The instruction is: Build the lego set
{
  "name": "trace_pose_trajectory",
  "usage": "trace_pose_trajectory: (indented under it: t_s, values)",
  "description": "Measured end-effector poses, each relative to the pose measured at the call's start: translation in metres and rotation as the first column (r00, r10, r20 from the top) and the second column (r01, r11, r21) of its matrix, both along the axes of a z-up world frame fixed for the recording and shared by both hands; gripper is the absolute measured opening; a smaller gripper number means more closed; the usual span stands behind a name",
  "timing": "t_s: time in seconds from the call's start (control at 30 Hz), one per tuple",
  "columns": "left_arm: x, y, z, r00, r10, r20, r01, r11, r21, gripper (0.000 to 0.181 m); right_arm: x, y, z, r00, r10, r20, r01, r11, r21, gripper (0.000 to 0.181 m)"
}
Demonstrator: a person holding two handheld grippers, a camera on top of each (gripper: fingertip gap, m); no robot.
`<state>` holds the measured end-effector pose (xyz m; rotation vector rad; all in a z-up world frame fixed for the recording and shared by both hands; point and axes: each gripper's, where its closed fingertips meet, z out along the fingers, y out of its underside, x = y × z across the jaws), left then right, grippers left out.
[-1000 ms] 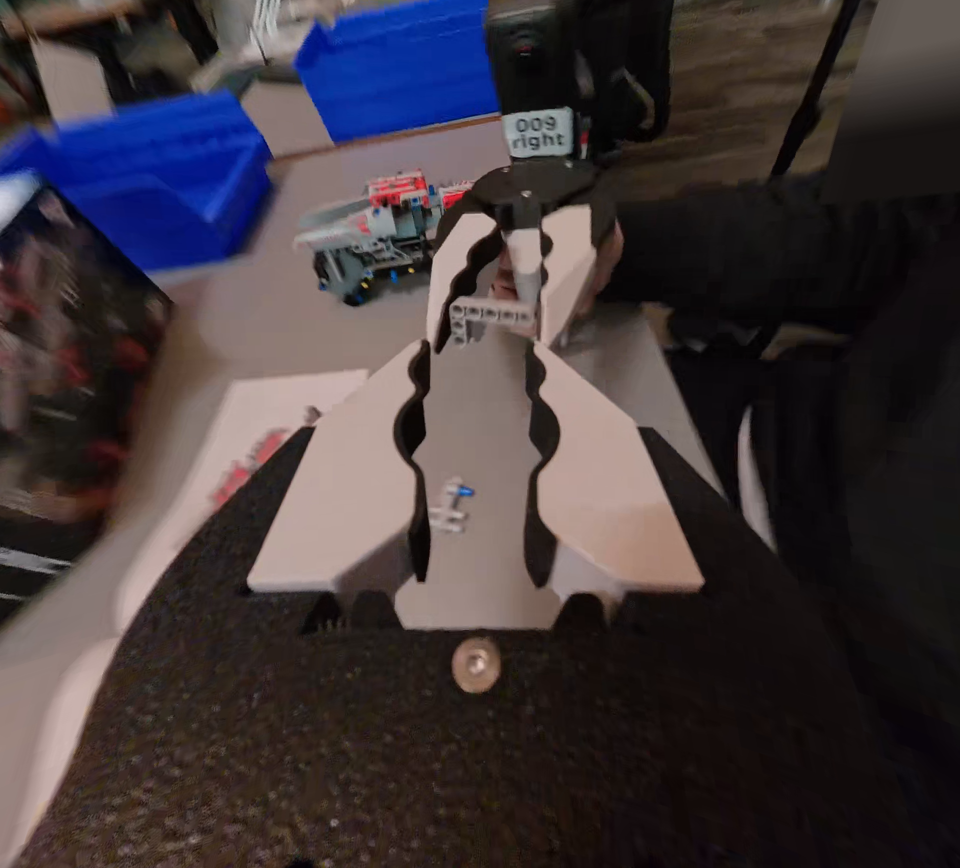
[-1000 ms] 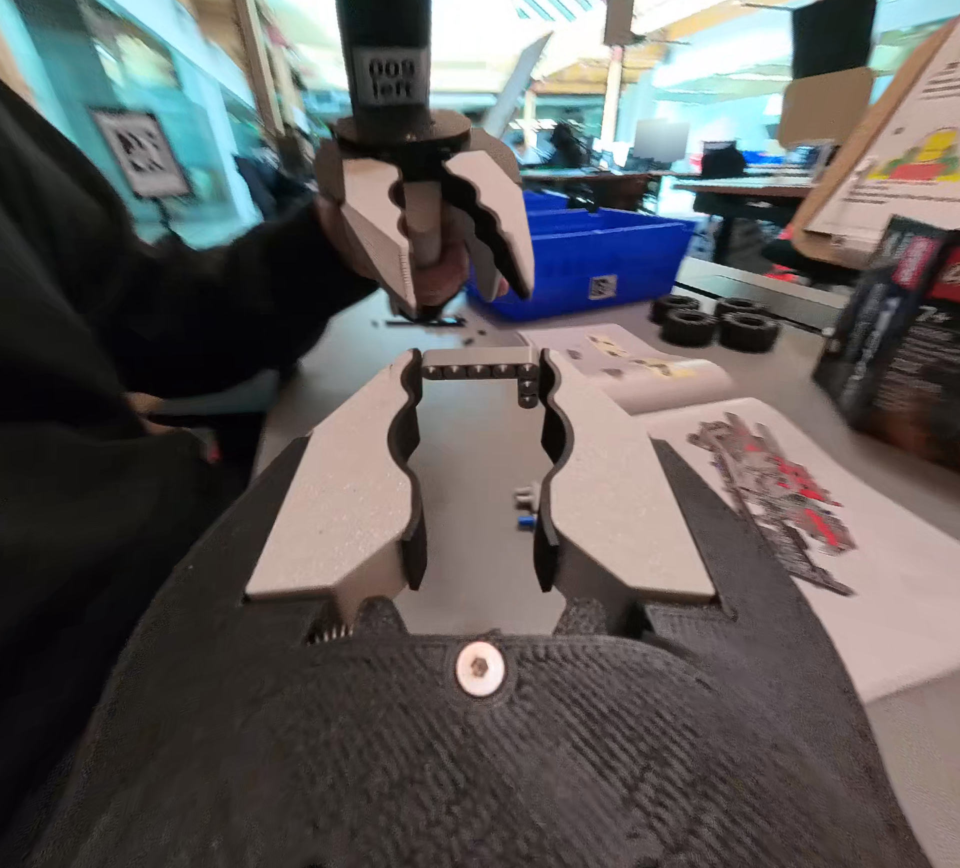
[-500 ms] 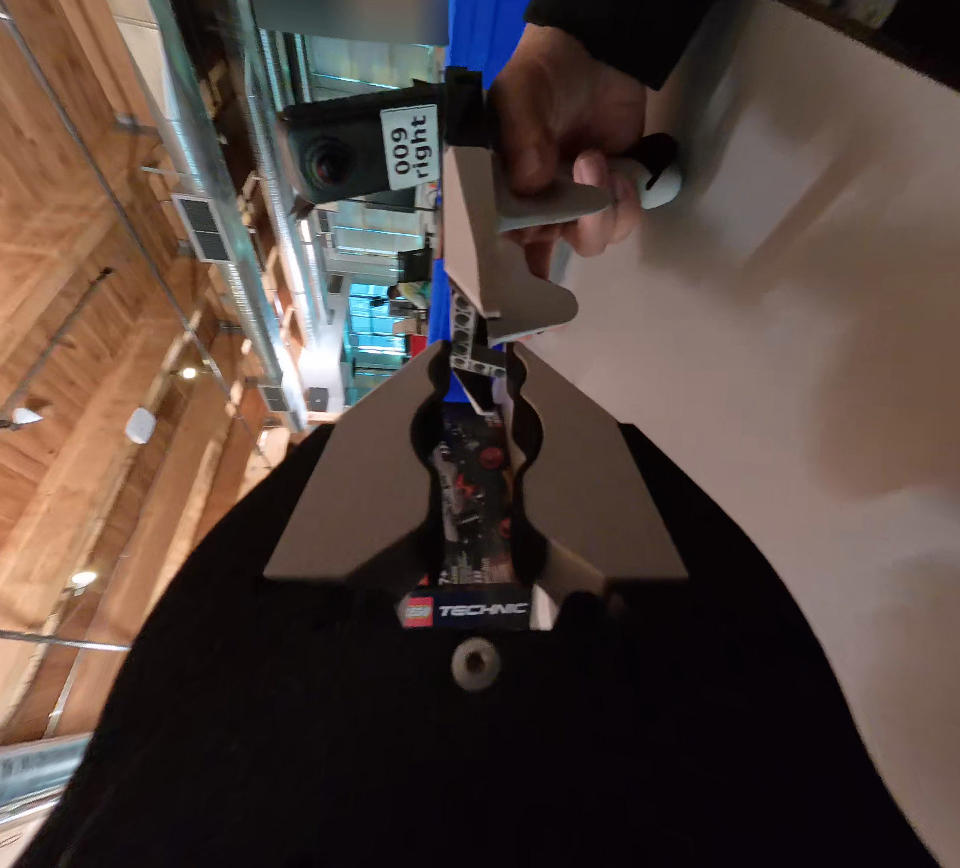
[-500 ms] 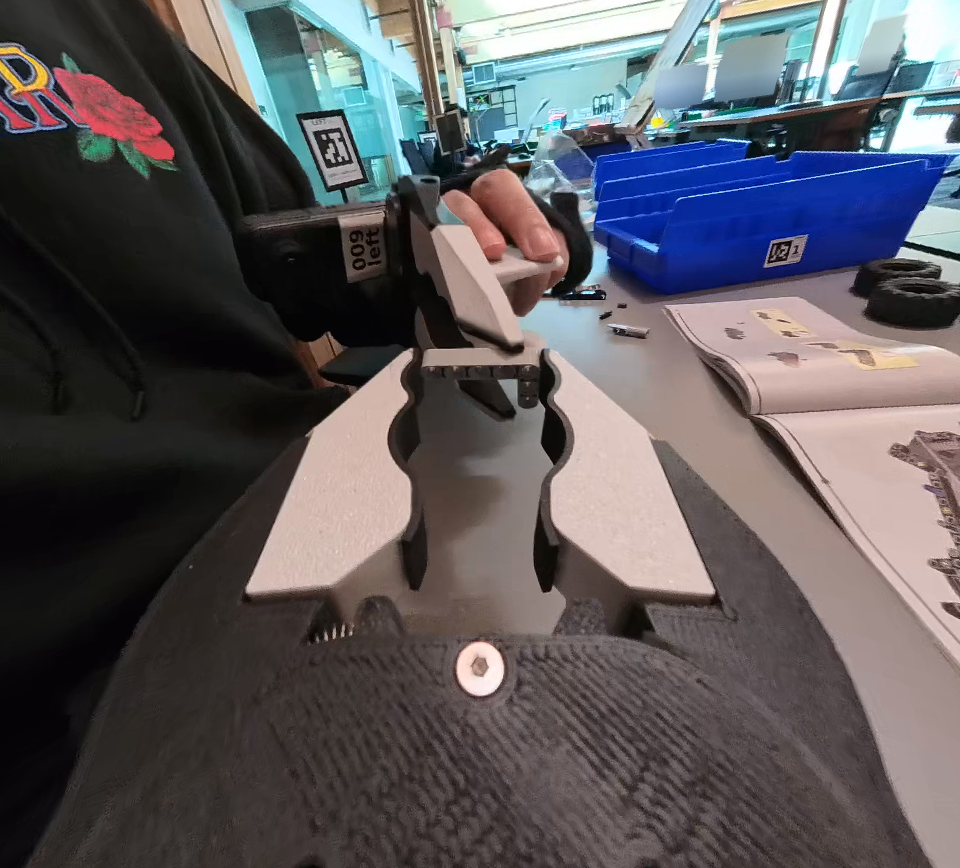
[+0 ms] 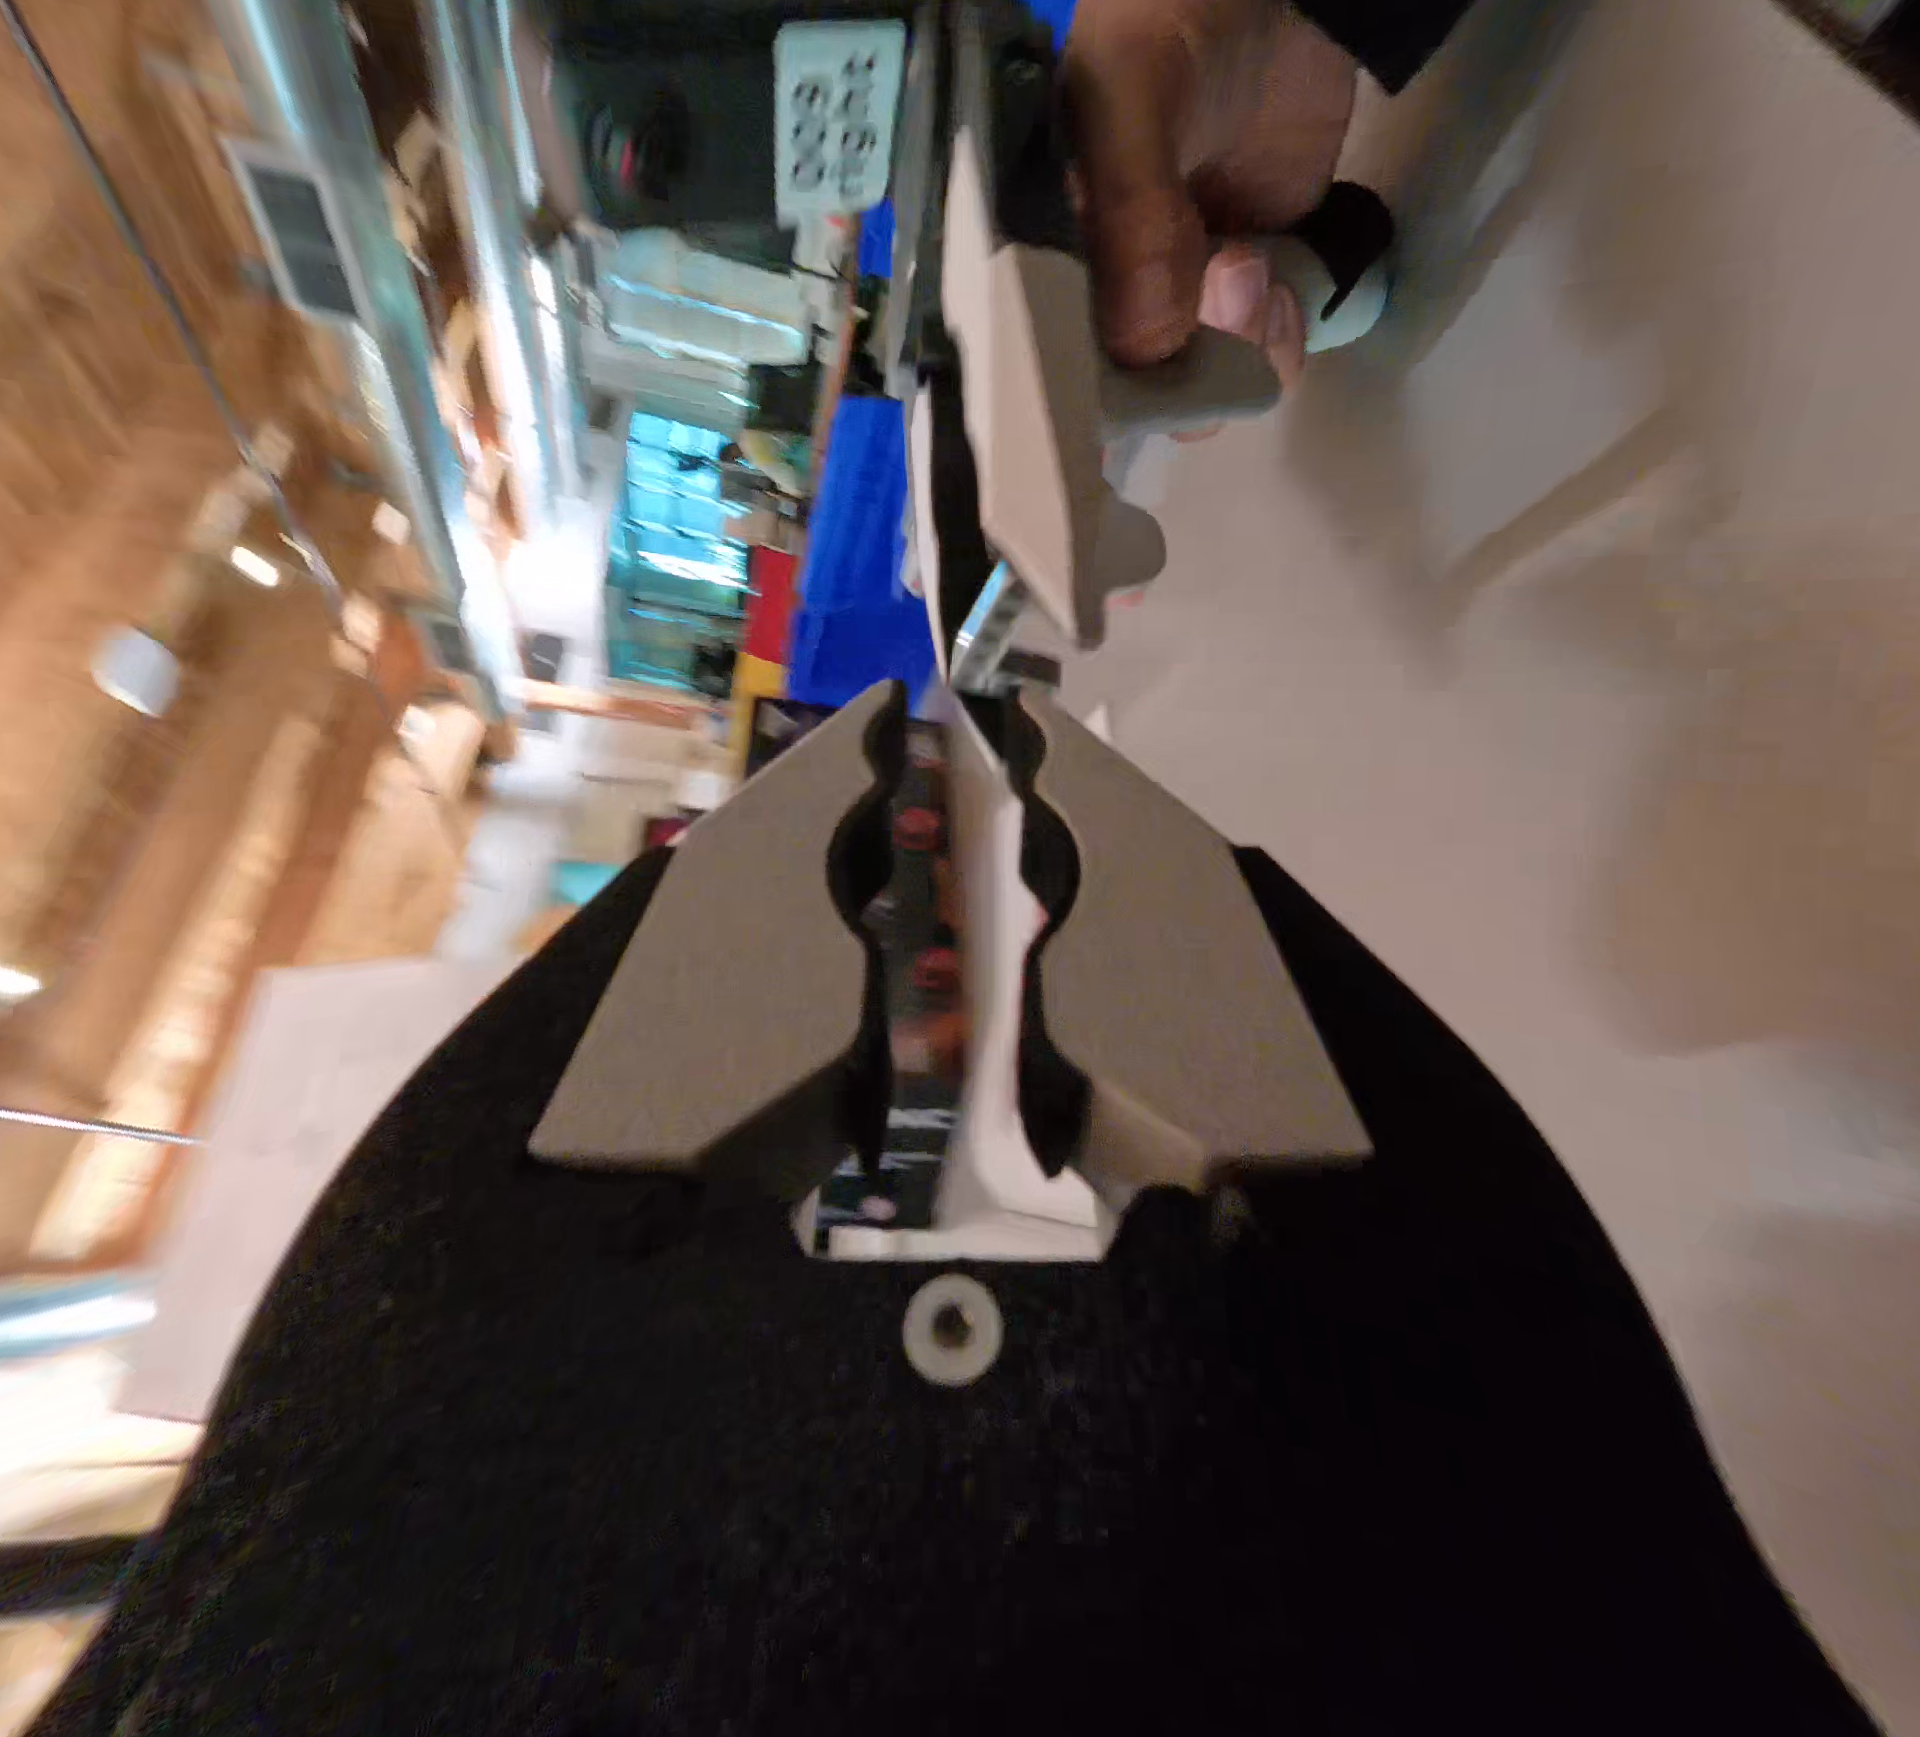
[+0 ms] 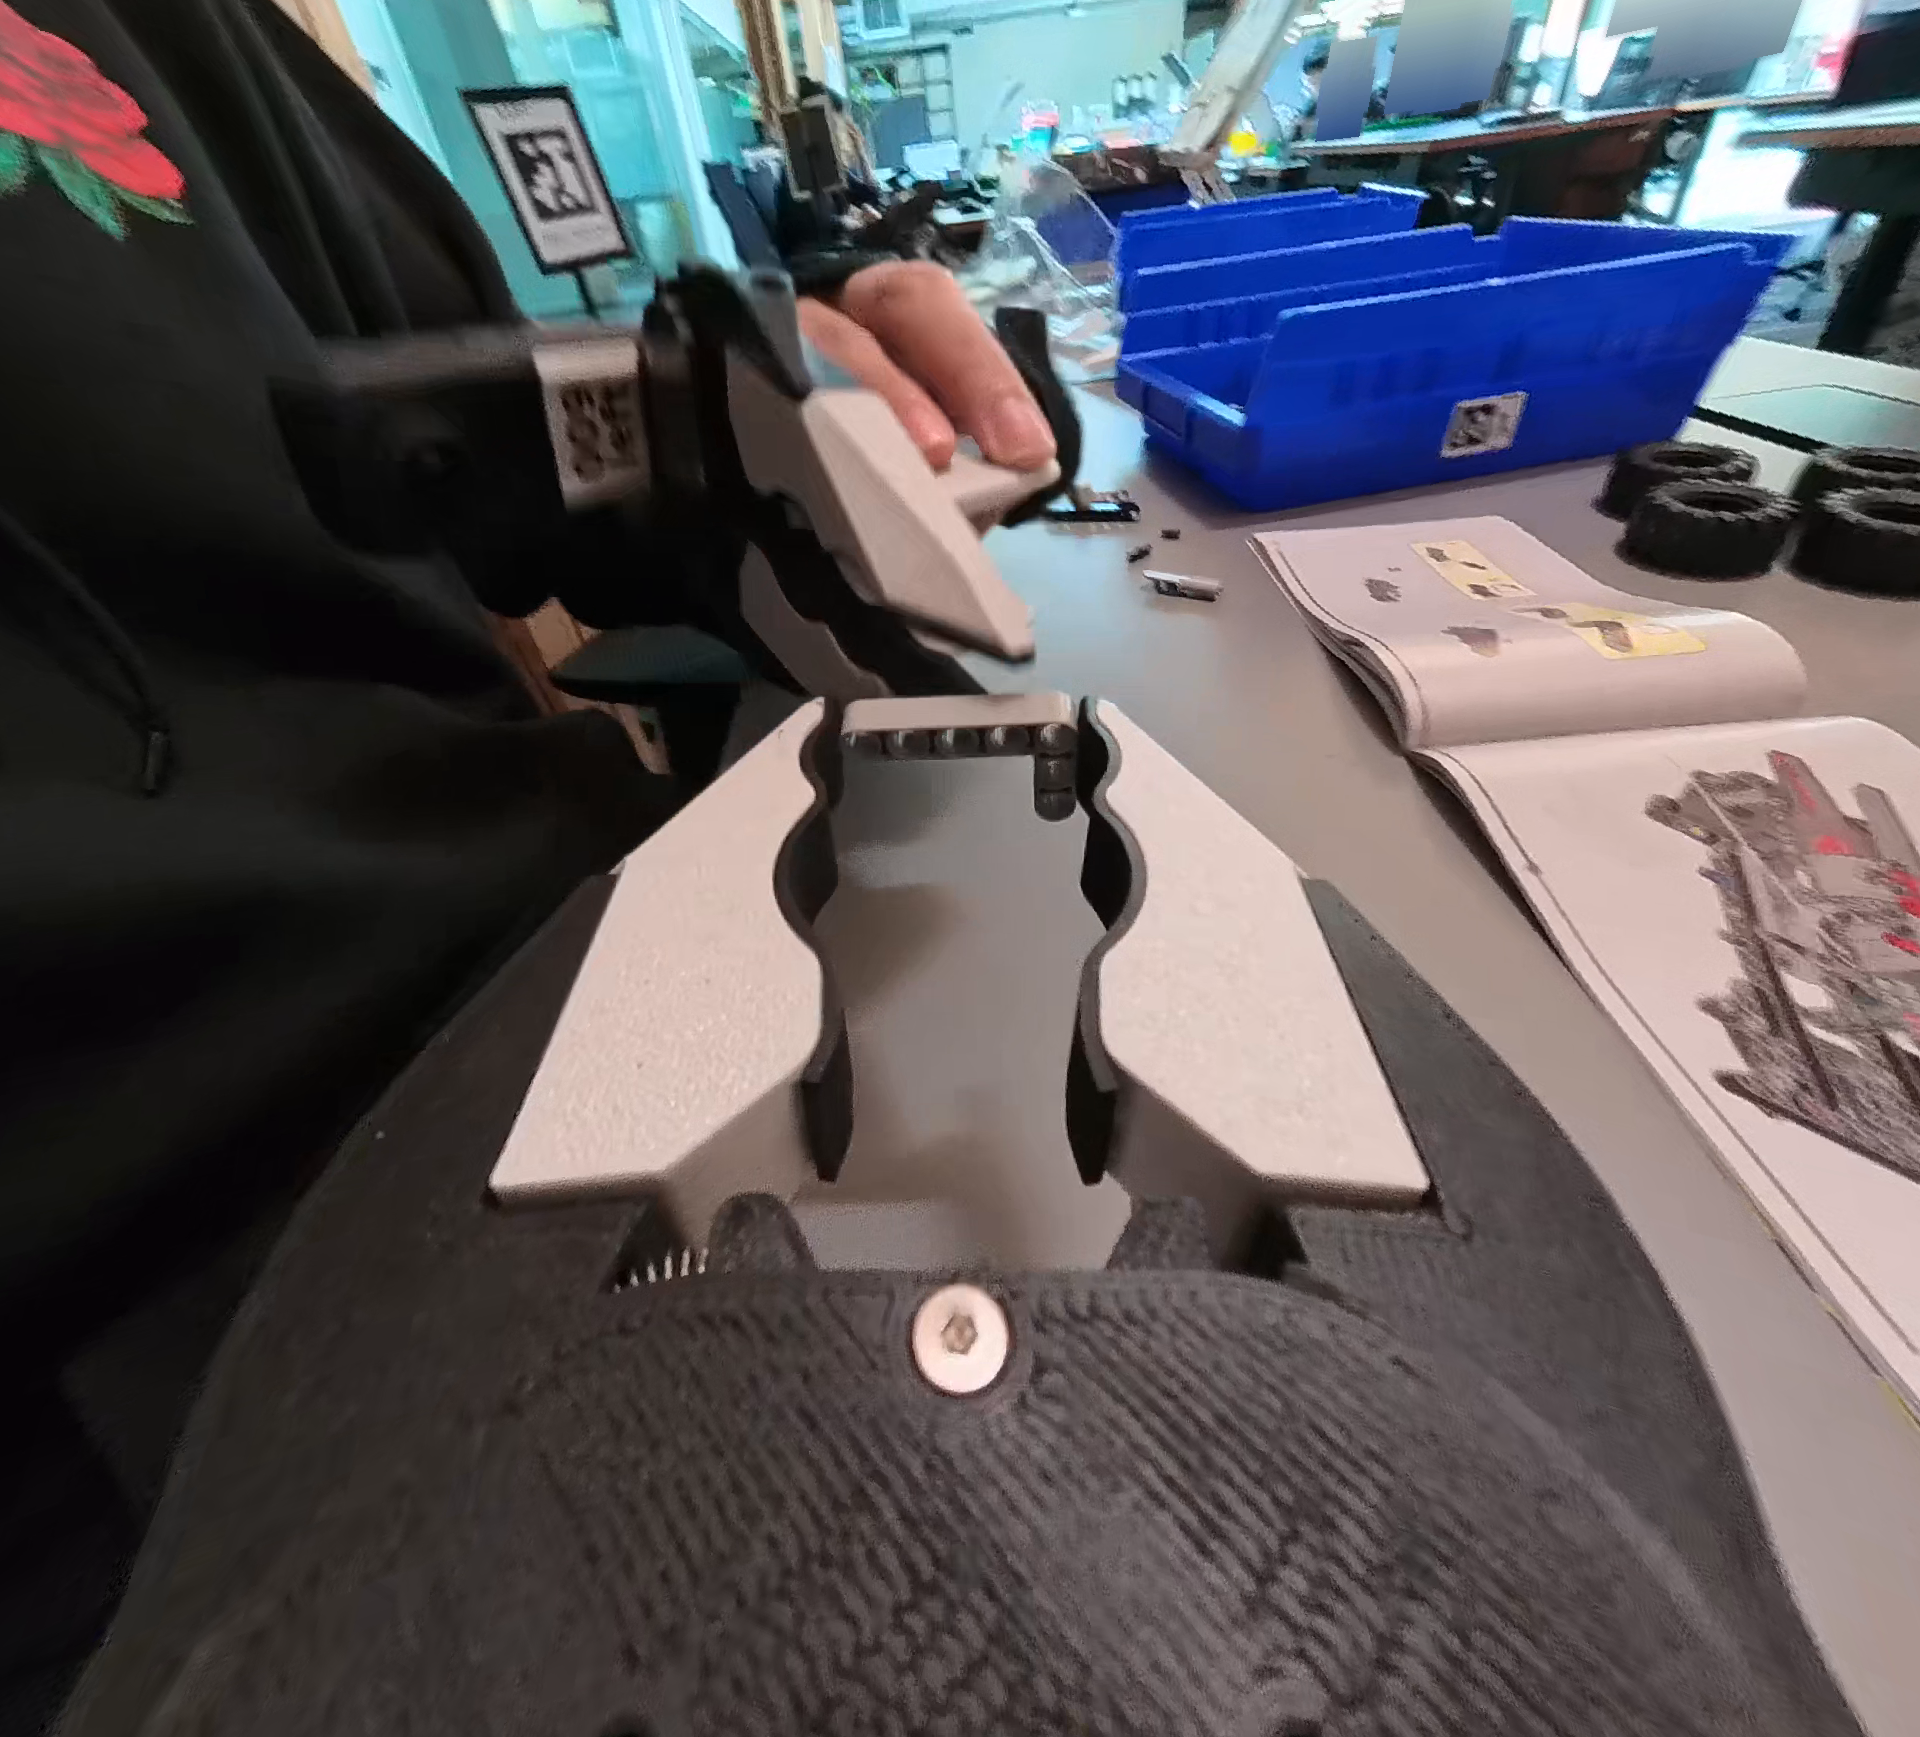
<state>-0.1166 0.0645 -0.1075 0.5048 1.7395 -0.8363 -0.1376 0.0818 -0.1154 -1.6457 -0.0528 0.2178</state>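
My right gripper (image 6: 956, 708) is shut on a grey L-shaped beam (image 6: 951, 740), held crosswise between its fingertips above the grey table (image 6: 1195, 752). My left gripper (image 5: 958, 700) is rolled onto its side, its jaws a narrow gap apart with nothing between them. Its tips sit right at the beam (image 5: 985, 638), and I cannot tell if they touch. In the right wrist view the left gripper's fingers (image 6: 894, 524) point at the beam from the upper left. In the left wrist view the right gripper's fingers (image 5: 1039, 461) show edge-on.
An open instruction booklet (image 6: 1558, 679) lies to the right, with black tyres (image 6: 1714, 524) and blue bins (image 6: 1403, 357) beyond it. Small loose parts (image 6: 1179, 584) lie near the bins. A dark set box (image 5: 914, 908) shows behind the left fingers. Left and right tips are no more than a few centimetres apart.
My left gripper rolled onto its side, came up close to the beam and narrowed its jaws. My right gripper kept hold of the beam and tilted lower towards the table.
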Motion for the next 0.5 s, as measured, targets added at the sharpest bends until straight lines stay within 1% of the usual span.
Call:
trace_pose_trajectory:
  t_s: [0.03, 0.07, 0.1, 0.13, 0.17, 0.2, 0.23, 0.3, 0.37, 0.43, 0.5]
  values:
    - [0.006, 0.009, -0.002, 0.992, 0.025, -0.121, -0.029, 0.999, -0.037, 0.019, 0.006, -0.002, -0.002, 0.999, -0.032, -0.002, 0.032, 0.999, -0.017, 0.044]
    - [0.015, 0.02, -0.007, 0.962, 0.068, -0.264, -0.087, 0.994, -0.061, 0.019, 0.01, -0.006, -0.003, 0.999, -0.051, -0.017, 0.05, 0.998, -0.022, 0.044]
    - [0.026, 0.033, -0.014, 0.906, 0.129, -0.404, -0.17, 0.983, -0.068, 0.019, 0.012, -0.01, -0.001, 0.998, -0.053, -0.037, 0.053, 0.999, -0.009, 0.044]
    - [0.033, 0.044, -0.025, 0.834, 0.169, -0.526, -0.227, 0.973, -0.046, 0.019, 0.015, -0.013, 0.002, 0.997, -0.06, -0.054, 0.061, 0.998, 0.011, 0.044]
    - [0.031, 0.049, -0.04, 0.759, 0.171, -0.628, -0.22, 0.976, 0.0, 0.019, 0.018, -0.015, 0.005, 0.995, -0.076, -0.071, 0.078, 0.996, 0.031, 0.044]
    - [0.029, 0.051, -0.052, 0.696, 0.179, -0.695, -0.213, 0.976, 0.038, 0.02, 0.02, -0.016, 0.006, 0.993, -0.077, -0.087, 0.081, 0.996, 0.042, 0.044]
    - [0.032, 0.052, -0.061, 0.66, 0.208, -0.722, -0.237, 0.969, 0.063, 0.022, 0.021, -0.017, 0.007, 0.992, -0.075, -0.097, 0.08, 0.996, 0.046, 0.044]
    - [0.033, 0.051, -0.08, 0.605, 0.26, -0.753, -0.257, 0.958, 0.124, 0.025, 0.024, -0.016, 0.006, 0.991, -0.09, -0.099, 0.094, 0.995, 0.044, 0.043]
    - [0.038, 0.047, -0.096, 0.552, 0.312, -0.773, -0.302, 0.939, 0.163, 0.028, 0.023, -0.015, 0.005, 0.992, -0.091, -0.088, 0.095, 0.995, 0.036, 0.044]
    - [0.041, 0.038, -0.101, 0.489, 0.314, -0.814, -0.34, 0.928, 0.153, 0.03, 0.023, -0.014, 0.004, 0.992, -0.1, -0.074, 0.102, 0.994, 0.027, 0.044]
    - [0.036, 0.027, -0.102, 0.428, 0.284, -0.858, -0.326, 0.934, 0.146, 0.032, 0.023, -0.014, 0.003, 0.992, -0.107, -0.068, 0.109, 0.994, 0.022, 0.043]
